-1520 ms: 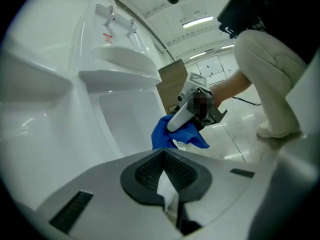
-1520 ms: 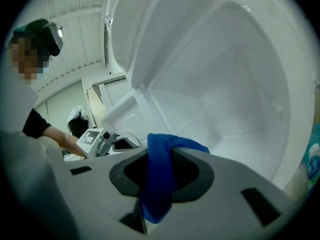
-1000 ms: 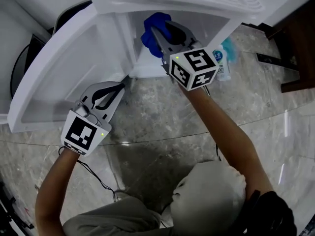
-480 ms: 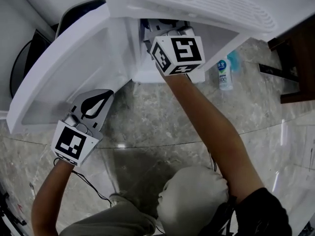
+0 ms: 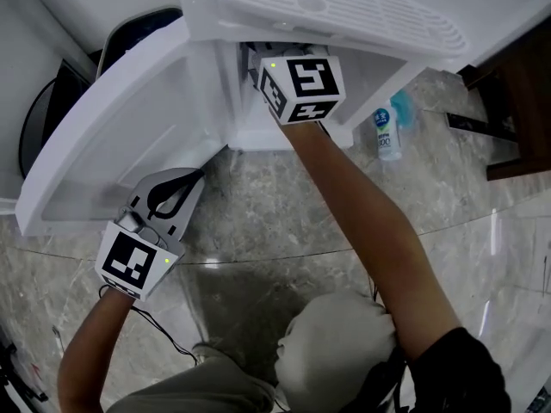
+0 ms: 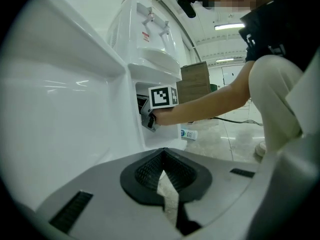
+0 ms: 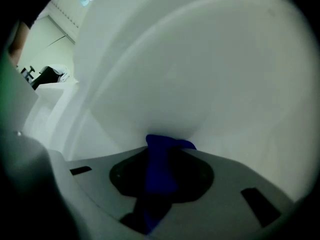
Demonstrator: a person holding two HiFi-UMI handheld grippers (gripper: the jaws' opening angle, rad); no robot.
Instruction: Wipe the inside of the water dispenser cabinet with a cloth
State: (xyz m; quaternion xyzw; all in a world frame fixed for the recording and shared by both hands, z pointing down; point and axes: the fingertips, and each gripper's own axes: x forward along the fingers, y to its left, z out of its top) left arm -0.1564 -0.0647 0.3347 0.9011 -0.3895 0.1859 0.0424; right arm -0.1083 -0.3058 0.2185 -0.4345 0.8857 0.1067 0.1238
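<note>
The white water dispenser's cabinet (image 5: 245,123) stands with its door (image 5: 112,136) swung out to the left. My right arm reaches into the cabinet; only the right gripper's marker cube (image 5: 301,84) shows in the head view, the jaws hidden inside. In the right gripper view the right gripper (image 7: 162,146) is shut on a blue cloth (image 7: 160,166), whose tip touches the white inner wall (image 7: 200,74). My left gripper (image 5: 191,179) hovers by the door's lower edge, shut and holding nothing (image 6: 164,153).
A small bottle (image 5: 386,132) lies on the marble floor right of the dispenser, a teal item (image 5: 402,106) beside it. The drip grille (image 5: 344,11) juts above the cabinet. Dark wooden furniture (image 5: 525,84) is at the right; a black round object (image 5: 43,119) is behind the door.
My right gripper has gone up and deeper into the cabinet with the cloth, which the head view no longer shows. The left gripper has stayed by the door, rolling slightly.
</note>
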